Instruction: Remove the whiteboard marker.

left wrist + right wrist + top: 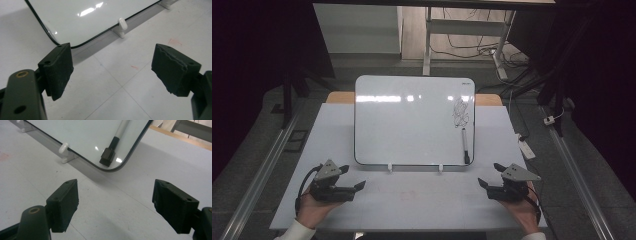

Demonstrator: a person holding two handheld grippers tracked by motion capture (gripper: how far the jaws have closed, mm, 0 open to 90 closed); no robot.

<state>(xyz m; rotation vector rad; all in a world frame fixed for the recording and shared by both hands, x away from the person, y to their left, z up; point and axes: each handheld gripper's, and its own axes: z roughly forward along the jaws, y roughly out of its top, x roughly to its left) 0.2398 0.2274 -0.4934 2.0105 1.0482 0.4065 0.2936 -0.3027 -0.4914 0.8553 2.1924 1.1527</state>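
A whiteboard point(412, 120) stands propped in the middle of the high view on a white bench point(412, 200), leaning back, its lower edge held by two small white clips point(389, 168). A black scribble point(460, 111) marks its upper right part, and below that a marker point(465, 145) lies against the board face with its black cap down near the lower right corner. The left tongs point(353, 177) sit at the lower left of that frame, held in the person's left hand point(312, 210), just in front of the board's lower left corner and not touching it; their jaws stand wide apart with nothing between them. The right tongs point(490, 175) sit at the lower right in the right hand point(524, 210), just in front of the board's lower right corner, jaws likewise spread and empty. In the left gripper view the board's rounded lower corner point(62, 45) shows at the upper left above the left jaw, with one clip point(122, 26) at upper centre and faint red smudges point(135, 67) on the bench between the jaws. In the right gripper view the marker point(112, 145) slants down across the upper centre, its square black cap resting just inside the board's rim, well beyond the jaw tips, and a clip point(64, 151) stands to its left.
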